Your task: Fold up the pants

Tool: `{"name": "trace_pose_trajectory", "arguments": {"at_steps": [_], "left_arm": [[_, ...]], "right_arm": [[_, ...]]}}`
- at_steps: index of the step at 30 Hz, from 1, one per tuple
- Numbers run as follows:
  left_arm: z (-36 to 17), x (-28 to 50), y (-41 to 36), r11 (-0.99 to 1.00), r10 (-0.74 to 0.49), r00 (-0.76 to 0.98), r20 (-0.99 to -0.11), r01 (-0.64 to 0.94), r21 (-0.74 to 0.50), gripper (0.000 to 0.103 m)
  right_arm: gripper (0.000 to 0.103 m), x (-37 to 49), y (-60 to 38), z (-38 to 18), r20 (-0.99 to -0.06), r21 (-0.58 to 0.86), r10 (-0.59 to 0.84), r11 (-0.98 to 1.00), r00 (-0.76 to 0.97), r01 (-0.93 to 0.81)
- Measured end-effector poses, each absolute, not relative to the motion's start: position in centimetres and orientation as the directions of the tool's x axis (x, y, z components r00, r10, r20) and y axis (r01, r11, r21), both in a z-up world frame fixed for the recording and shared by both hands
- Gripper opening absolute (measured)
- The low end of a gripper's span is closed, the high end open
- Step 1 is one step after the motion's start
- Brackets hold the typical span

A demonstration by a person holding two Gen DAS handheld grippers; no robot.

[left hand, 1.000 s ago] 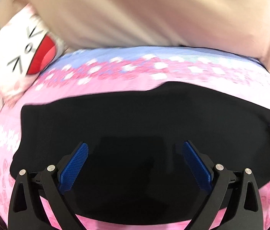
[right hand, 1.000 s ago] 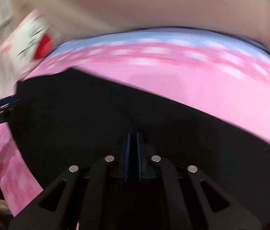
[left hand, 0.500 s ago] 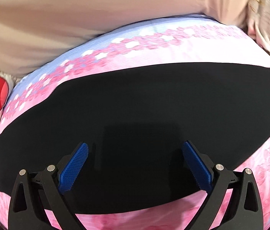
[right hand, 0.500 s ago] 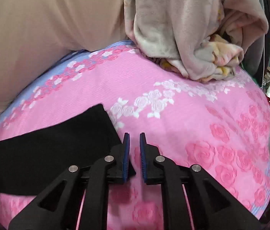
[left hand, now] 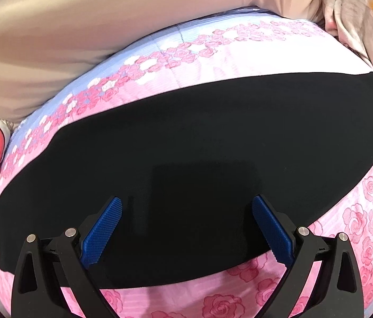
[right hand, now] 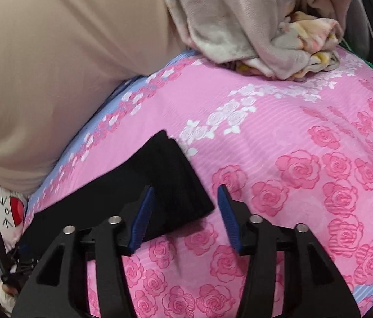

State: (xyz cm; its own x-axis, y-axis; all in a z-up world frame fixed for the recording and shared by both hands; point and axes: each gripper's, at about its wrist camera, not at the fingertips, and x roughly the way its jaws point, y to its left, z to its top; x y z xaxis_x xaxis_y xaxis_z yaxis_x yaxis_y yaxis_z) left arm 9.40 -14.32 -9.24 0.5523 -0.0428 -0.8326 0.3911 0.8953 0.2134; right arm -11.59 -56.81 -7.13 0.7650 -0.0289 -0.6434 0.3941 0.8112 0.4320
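In your right view, open pink rose bedspread (right hand: pixel 305 175) runs from the trouser end out to the right edge, with a heaped blanket (right hand: pixel 252 26) at top centre and a beige pillow (right hand: pixel 54 66) filling the upper left. The black pants (left hand: pixel 199 159) lie flat as one long band across the middle of your left view, their squared end (right hand: pixel 175 180) in the right view's centre. Your left tongs (left hand: pixel 186 228) hover released over the band's lower middle, and your right tongs (right hand: pixel 183 217) are released too, straddling that end's lower corner.
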Motion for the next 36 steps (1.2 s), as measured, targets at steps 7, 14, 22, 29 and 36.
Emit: {"name": "trace_pose_trajectory", "arguments": {"at_steps": [7, 14, 22, 29, 36], "left_arm": [[-9.4, 9.3, -14.2, 0.898, -0.049, 0.552, -0.833, 0.389, 0.205, 0.098], [-9.1, 9.0, -12.6, 0.908, -0.062, 0.553, -0.831, 0.378, 0.183, 0.098], [-8.4, 9.0, -6.6, 0.947, -0.09, 0.56, -0.824, 0.304, 0.103, 0.098], [-8.0, 8.9, 0.2, 0.975, -0.079, 0.579, -0.812, 0.214, 0.057, 0.098], [-8.4, 8.7, 6.6, 0.994, -0.062, 0.581, -0.811, 0.113, 0.005, 0.098]], "right_arm": [[0.036, -9.9, -56.3, -8.1, -0.67, 0.416, -0.026, 0.814, 0.742, 0.405], [0.019, -9.3, -53.2, -5.7, -0.558, 0.56, 0.081, 0.771, 0.826, 0.302], [0.019, -3.5, -40.4, 0.7, -0.475, 0.548, 0.295, 0.836, 0.829, 0.016], [0.019, 4.4, -25.3, 0.8, -0.531, 0.494, 0.46, 0.85, 0.711, -0.181], [0.019, 8.6, -13.1, -3.0, -0.651, 0.419, 0.509, 0.859, 0.563, -0.294]]}}
